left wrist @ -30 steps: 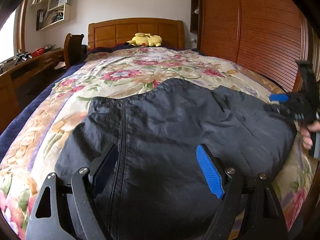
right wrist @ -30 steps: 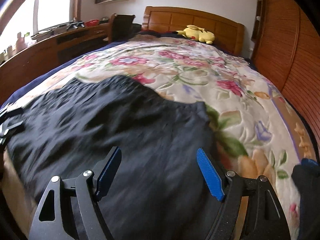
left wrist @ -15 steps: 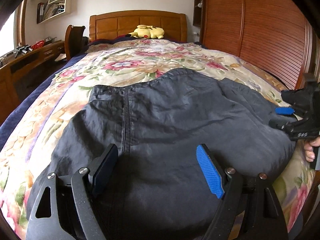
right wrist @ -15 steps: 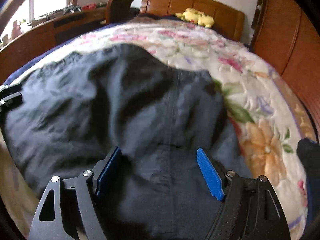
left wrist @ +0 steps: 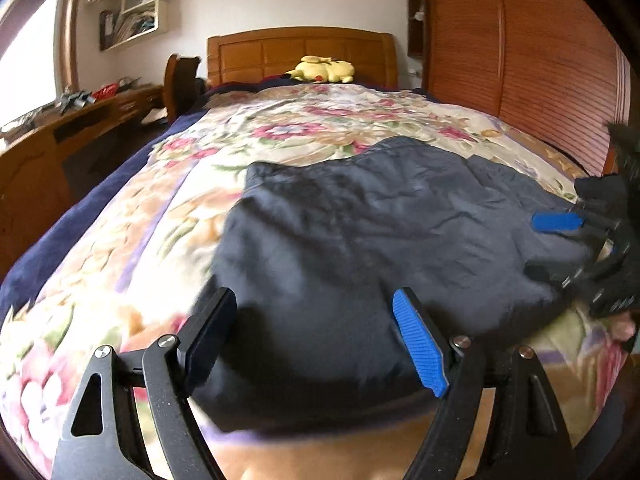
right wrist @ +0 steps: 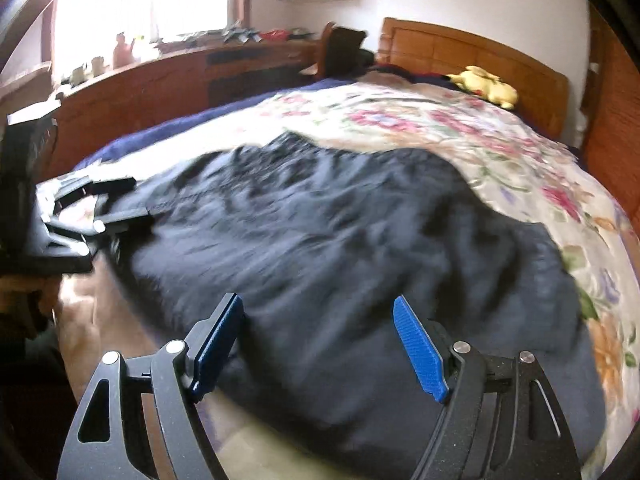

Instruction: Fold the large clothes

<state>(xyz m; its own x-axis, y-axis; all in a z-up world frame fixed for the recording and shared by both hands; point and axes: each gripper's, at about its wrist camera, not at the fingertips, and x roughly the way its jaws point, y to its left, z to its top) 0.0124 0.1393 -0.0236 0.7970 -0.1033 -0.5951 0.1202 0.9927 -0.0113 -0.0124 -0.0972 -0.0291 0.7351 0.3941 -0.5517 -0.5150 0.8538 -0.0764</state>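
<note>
A large dark navy garment lies spread flat on the floral bedspread, and its near hem shows in both views. My left gripper hovers open over the garment's near left part, with nothing between its pads. At the right edge of that view my right gripper is open by the garment's right side. In the right wrist view the garment fills the middle. There my right gripper is open above the near hem. The left gripper stands open at the garment's left edge.
A yellow plush toy lies by the wooden headboard. A long wooden desk and a chair run along the bed's left side. Slatted wardrobe doors stand on the right. A hand shows behind the right gripper.
Both grippers have drawn back toward the foot of the bed, so the garment's near hem and bedspread below it now show. The right view has swung left. Both stay open.
</note>
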